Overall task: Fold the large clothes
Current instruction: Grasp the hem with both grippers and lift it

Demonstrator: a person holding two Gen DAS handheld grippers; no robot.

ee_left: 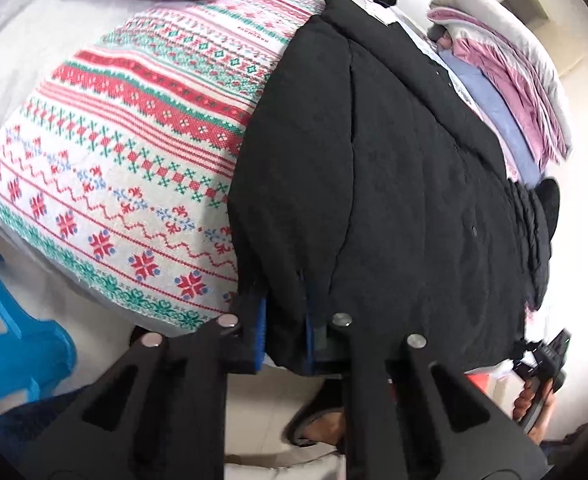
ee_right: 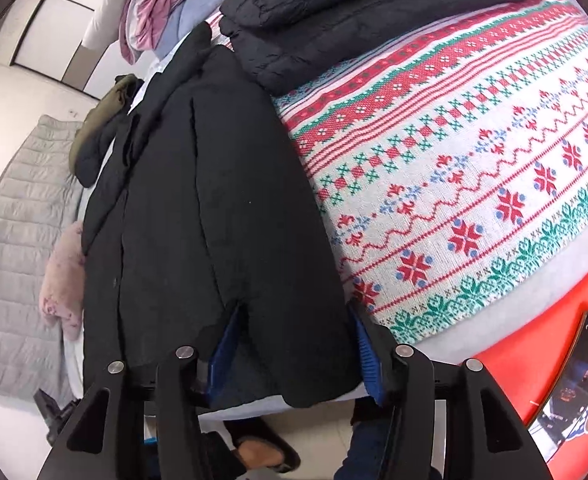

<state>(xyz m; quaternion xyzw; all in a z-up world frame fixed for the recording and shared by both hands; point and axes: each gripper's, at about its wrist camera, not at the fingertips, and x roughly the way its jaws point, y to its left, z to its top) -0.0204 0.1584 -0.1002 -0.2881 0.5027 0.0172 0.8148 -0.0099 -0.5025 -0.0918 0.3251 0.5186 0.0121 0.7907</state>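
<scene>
A large black coat lies lengthwise on a bed covered by a red, green and white patterned blanket. My left gripper is shut on the coat's near hem, its blue pads pinching a fold of the fabric at the bed's edge. In the right wrist view the same coat runs away from me. My right gripper straddles the hem with its jaws wide apart; the cloth lies between the blue pads, which do not squeeze it.
A folded dark jacket lies on the patterned blanket beyond the coat. Pink, lilac and grey bedding is piled past it. A blue stool stands at left. A phone rests on a red surface at right. Sandalled feet show below.
</scene>
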